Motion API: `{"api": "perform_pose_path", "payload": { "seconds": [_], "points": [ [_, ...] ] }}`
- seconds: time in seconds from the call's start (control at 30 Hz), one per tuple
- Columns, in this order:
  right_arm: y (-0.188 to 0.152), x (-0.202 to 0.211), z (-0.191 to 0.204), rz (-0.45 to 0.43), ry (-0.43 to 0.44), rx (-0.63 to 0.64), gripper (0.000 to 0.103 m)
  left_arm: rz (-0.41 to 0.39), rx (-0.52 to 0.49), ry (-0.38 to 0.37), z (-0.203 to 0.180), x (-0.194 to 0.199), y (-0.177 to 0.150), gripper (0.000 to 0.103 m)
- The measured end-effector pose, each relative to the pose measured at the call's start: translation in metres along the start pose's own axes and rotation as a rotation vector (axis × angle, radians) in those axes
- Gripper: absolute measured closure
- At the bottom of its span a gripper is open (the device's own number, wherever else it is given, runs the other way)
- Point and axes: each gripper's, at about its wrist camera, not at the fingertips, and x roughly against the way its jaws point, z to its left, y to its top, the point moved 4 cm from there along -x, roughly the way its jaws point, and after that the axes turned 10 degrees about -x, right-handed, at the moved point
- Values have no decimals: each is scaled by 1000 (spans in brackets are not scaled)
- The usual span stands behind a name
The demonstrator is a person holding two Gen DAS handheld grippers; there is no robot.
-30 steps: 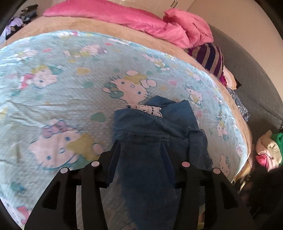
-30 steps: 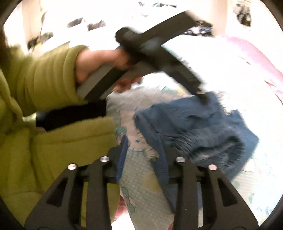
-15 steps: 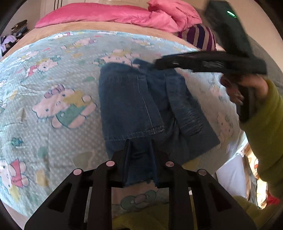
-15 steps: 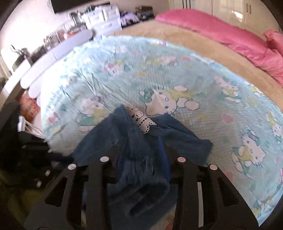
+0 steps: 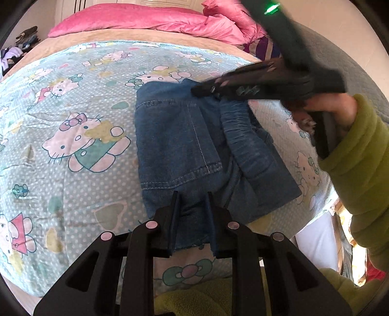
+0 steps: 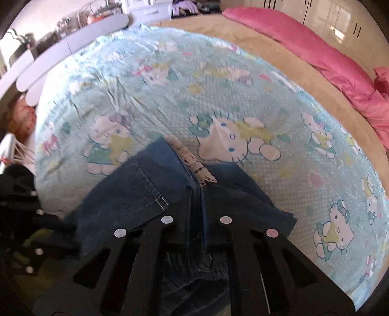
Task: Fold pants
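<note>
The denim pants (image 5: 184,145) lie partly folded on the bed (image 5: 73,102), close to its near edge. Left tongs (image 5: 192,218) are clenched on the near hem, and right tongs (image 6: 197,218) pinch the far fold beside the lace trim (image 6: 192,160).

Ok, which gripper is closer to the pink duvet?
Right. The right gripper grips the pants' far edge, toward the pink duvet; the left gripper holds the near hem.

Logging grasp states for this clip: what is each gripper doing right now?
Left gripper: closed on the jeans' near edge.
Right gripper: closed on the jeans' far end.
</note>
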Motion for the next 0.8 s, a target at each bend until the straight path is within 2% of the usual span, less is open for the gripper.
{"api": "perform_pose_path", "payload": {
  "seconds": [0.1, 0.23, 0.37, 0.47, 0.57, 0.63, 0.8],
  "points": [
    [-4, -17, -2, 6, -6, -36, 99, 0, 0, 5, 0, 0, 0, 84],
    [-3, -11, -10, -22, -2, -89, 95, 3, -2, 7, -1, -2, 3, 84],
    [-4, 1, -17, -46, 7, -152, 80, 5, 4, 5, 0, -3, 3, 82],
    [-3, 20, -16, -93, 25, -177, 76, 4, 7, 5, 0, -1, 1, 82],
    [-2, 34, -14, -131, 29, -183, 68, 4, 8, 5, 0, 0, 1, 82],
    [-2, 42, -13, -148, 29, -185, 66, 4, 8, 4, 0, -1, 1, 81],
    [-4, 55, -10, -176, 15, -178, 54, 1, 12, 5, -1, 2, -1, 81]
  ]
}}
